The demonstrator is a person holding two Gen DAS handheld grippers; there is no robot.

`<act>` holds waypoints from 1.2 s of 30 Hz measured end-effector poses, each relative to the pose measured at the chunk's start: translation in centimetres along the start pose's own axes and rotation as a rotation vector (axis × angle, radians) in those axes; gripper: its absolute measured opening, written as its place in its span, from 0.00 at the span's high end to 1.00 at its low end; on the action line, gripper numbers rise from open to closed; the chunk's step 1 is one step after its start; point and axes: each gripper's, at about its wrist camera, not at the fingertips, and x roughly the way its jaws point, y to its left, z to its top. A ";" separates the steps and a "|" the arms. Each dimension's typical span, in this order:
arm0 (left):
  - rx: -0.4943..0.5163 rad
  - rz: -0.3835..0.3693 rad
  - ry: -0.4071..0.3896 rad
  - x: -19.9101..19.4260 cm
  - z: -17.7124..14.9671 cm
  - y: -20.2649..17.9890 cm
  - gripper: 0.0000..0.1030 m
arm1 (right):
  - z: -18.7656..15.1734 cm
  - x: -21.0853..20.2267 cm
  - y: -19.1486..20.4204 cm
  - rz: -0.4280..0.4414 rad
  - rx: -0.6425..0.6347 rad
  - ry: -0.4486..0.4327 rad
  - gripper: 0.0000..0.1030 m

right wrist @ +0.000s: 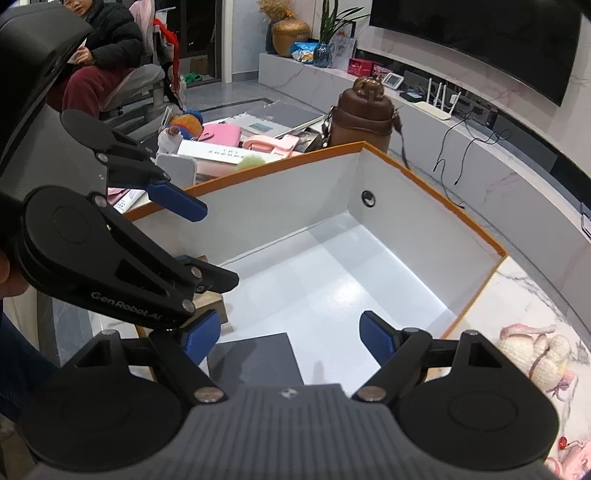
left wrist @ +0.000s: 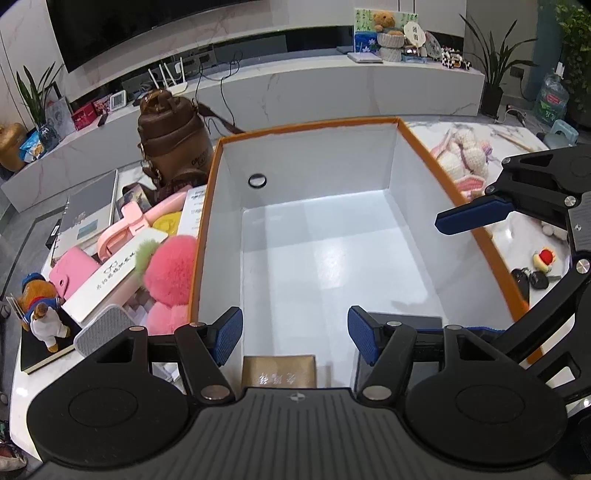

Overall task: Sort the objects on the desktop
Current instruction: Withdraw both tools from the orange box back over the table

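Clutter (left wrist: 122, 258) crowds the marble table (left wrist: 517, 236) (television (left wrist: 147, 26) beyond)

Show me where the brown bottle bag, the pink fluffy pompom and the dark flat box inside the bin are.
brown bottle bag (right wrist: 360, 122), right wrist view, front of body
pink fluffy pompom (left wrist: 171, 267), left wrist view, centre
dark flat box (right wrist: 255, 356), right wrist view, top face

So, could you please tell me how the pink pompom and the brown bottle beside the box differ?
The pink pompom is soft, fluffy and low, lying among clutter; the brown bottle is tall, hard-looking, sleeved, and upright. The pompom lies nearer the left wrist camera; the bottle stands by the far corner of the box. Both sit outside the box, on the same side.
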 end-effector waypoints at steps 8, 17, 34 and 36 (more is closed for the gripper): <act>-0.012 -0.016 -0.095 -2.0 1.2 -1.5 0.28 | -0.4 -3.1 -1.4 -0.033 0.036 -0.070 0.19; 0.006 -0.054 -0.120 -2.5 2.4 -4.3 0.28 | -1.8 -5.9 -3.0 -0.083 0.055 -0.087 0.19; 0.092 -0.132 -0.172 -2.9 3.9 -11.5 0.28 | -6.4 -11.4 -6.2 -0.180 0.096 -0.086 0.19; 0.105 -0.146 -0.172 -2.7 4.1 -12.5 0.28 | -7.0 -11.9 -6.7 -0.193 0.102 -0.081 0.19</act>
